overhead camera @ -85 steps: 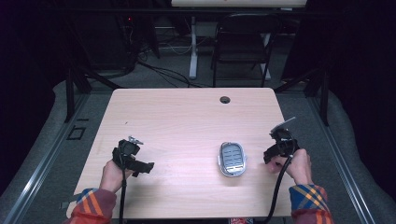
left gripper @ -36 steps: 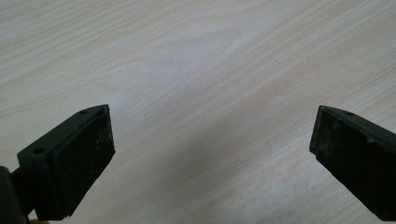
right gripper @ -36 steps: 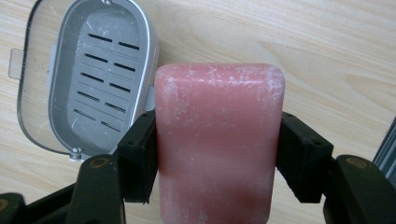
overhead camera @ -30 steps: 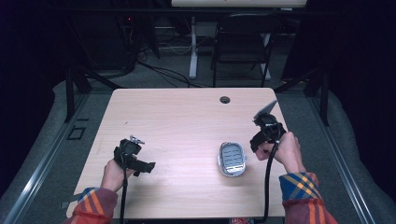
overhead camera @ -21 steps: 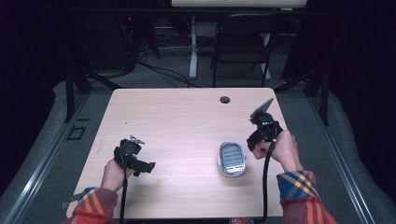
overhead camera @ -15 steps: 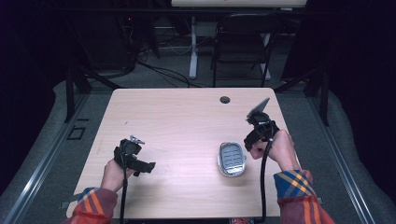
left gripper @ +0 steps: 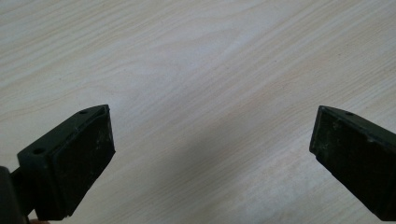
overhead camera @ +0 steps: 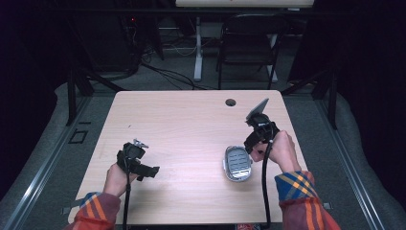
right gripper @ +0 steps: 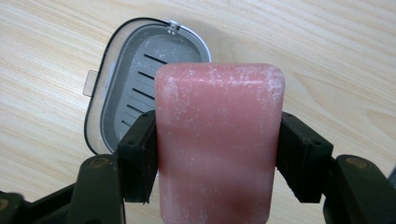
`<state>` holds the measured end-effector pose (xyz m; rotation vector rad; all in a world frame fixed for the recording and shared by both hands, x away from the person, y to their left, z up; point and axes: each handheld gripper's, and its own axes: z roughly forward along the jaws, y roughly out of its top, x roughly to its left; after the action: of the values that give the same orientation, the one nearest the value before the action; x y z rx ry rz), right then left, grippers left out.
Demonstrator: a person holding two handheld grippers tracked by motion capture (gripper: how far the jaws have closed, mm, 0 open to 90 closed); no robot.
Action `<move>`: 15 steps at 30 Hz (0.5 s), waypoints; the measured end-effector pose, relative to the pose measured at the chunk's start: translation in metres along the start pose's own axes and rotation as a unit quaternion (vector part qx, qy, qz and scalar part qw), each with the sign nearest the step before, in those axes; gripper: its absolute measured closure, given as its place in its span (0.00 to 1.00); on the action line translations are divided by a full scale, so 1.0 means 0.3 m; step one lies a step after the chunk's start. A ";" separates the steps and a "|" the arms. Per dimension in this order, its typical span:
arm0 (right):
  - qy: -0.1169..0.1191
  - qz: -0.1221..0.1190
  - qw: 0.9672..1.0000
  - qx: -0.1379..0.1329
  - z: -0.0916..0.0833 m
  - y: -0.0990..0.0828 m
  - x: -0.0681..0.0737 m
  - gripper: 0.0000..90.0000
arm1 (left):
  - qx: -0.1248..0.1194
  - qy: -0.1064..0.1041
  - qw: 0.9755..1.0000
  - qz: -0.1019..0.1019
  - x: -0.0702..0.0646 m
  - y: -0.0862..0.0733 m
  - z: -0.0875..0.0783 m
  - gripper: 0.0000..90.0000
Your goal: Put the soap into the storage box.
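Your right gripper (right gripper: 217, 154) clamps 1 pink soap bar (right gripper: 217, 140) above the open grey soap dish (right gripper: 135, 79) on the table (overhead camera: 191, 120); placing it remains. Left gripper (left gripper: 212, 154) rests agape, empty.

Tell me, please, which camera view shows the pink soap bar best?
The right gripper view: the pink soap bar is close and large there, clamped between the right tool's jaws above the open grey soap dish. In the high view the hand and the tool hide it. The left gripper view looks at bare table between open jaws.
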<state>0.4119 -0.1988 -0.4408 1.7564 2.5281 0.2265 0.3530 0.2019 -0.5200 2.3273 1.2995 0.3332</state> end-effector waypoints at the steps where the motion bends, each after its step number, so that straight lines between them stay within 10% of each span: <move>1: 0.002 -0.003 1.000 0.001 0.000 0.002 0.001 0.41 | 0.000 0.000 1.000 0.000 0.000 0.000 0.000 0.00; 15: 0.010 -0.005 1.000 0.013 0.050 0.027 0.036 0.41 | -0.002 0.000 1.000 0.001 0.000 0.000 -0.001 0.00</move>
<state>0.4174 -0.1846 -0.4541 1.7583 2.5656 0.2136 0.3529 0.2019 -0.5195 2.3260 1.2969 0.3367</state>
